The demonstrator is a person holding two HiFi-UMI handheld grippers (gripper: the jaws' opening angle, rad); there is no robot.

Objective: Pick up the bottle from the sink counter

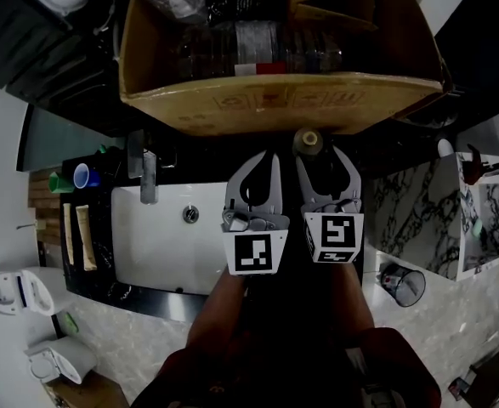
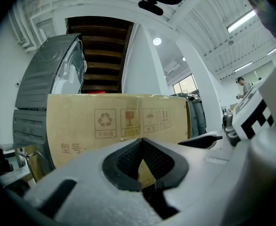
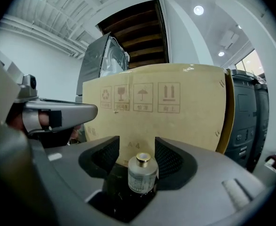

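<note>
- Left gripper (image 2: 141, 144): clenched, empty, jaw tips meeting.
- Right gripper (image 3: 137, 147): released, jaws apart on either side of bottle (image 3: 142, 174).
- Bottle: upright on dark surface (image 1: 104, 270), right of sink (image 1: 164, 245), before cardboard box (image 1: 275, 100).

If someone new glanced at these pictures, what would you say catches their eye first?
Most likely the large cardboard box, open and full, which spans the top of the head view. Next comes the small gold-capped bottle, which stands just in front of that box between the parted jaws of the right tongs; the jaws do not appear to press on it. The white sink lies off to the left.
</note>
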